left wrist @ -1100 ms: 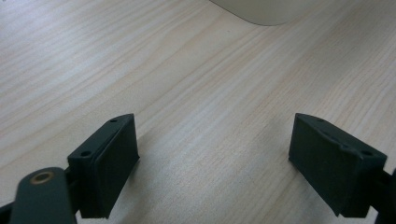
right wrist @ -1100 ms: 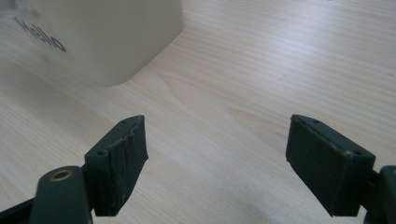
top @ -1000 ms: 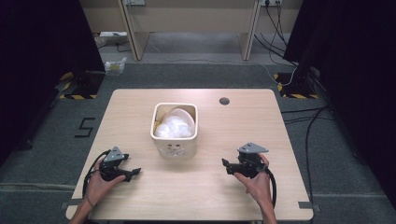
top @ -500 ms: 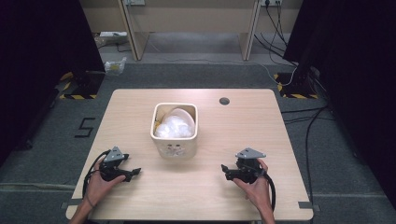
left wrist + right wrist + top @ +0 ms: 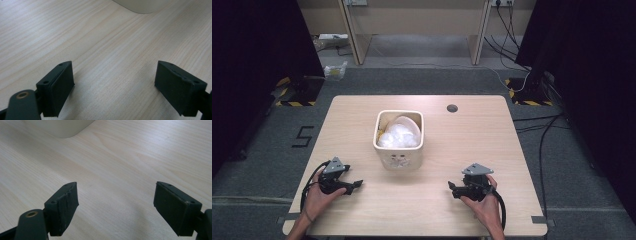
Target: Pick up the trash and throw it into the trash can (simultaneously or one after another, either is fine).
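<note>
A: Starting at the left?
B: The left gripper [image 5: 357, 184] rests on the pale wood-grain tabletop [image 5: 472, 140], near left, released, nothing between its matte black pads [image 5: 58, 88].
A: And the middle?
B: A cream, square, round-cornered bin [image 5: 399, 138] stands farther off, crumpled white plastic [image 5: 399, 135] inside, seen from the high view; each gripper view catches just its smooth base.
A: Right side?
B: The right gripper [image 5: 451, 189], near right, also released and empty.
</note>
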`<state>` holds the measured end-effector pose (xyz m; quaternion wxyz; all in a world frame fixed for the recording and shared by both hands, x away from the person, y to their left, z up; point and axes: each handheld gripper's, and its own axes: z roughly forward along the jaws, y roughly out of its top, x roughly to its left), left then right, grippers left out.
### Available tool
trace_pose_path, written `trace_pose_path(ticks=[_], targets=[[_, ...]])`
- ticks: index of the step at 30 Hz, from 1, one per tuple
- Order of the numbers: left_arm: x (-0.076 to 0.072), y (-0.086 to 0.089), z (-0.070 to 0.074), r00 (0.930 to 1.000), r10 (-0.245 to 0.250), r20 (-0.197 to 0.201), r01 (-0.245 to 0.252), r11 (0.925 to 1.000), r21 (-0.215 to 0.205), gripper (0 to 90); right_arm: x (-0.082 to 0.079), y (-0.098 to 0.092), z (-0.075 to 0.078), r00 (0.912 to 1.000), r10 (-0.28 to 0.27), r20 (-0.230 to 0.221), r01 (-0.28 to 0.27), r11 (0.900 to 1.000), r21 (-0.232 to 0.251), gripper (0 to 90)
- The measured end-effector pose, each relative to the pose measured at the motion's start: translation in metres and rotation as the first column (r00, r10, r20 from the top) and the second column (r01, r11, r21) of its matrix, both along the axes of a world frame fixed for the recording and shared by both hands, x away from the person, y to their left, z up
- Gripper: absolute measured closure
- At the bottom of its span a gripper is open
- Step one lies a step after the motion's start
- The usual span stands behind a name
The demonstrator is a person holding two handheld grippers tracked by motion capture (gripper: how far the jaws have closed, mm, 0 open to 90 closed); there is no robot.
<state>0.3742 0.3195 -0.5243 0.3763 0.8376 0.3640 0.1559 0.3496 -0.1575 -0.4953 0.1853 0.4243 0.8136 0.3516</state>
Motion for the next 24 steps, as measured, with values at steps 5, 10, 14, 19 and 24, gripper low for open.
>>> trace_pose_path(ticks=[5, 10, 14, 19, 24], targets=[[0.000, 0.000, 0.000, 1.0000, 0.001, 0.000, -0.001, 1.0000, -0.002, 14.7, -0.003, 0.002, 0.000, 0.9999, 0.004, 0.014, -0.004, 1.000, -0.025, 19.6], [0.000, 0.000, 0.000, 1.0000, 0.000, 0.000, 0.000, 1.0000, 0.000, 14.7, -0.006, 0.002, 0.001, 0.9998, 0.005, 0.020, -0.005, 0.999, -0.034, 19.1], [0.000, 0.000, 0.000, 1.0000, 0.001, 0.000, -0.001, 1.0000, -0.001, 14.7, -0.007, 0.001, -0.003, 1.0000, -0.001, 0.007, 0.002, 1.000, -0.031, 18.8], [0.000, 0.000, 0.000, 1.0000, 0.000, 0.001, 0.000, 1.0000, 0.000, 14.7, -0.005, 0.003, -0.012, 0.9999, -0.007, -0.015, 0.007, 0.999, -0.054, 18.7], [0.000, 0.000, 0.000, 1.0000, 0.001, 0.001, -0.001, 1.0000, 0.001, 14.7, -0.005, 0.006, -0.020, 0.9995, 0.005, -0.030, -0.006, 0.999, -0.035, 12.6]])
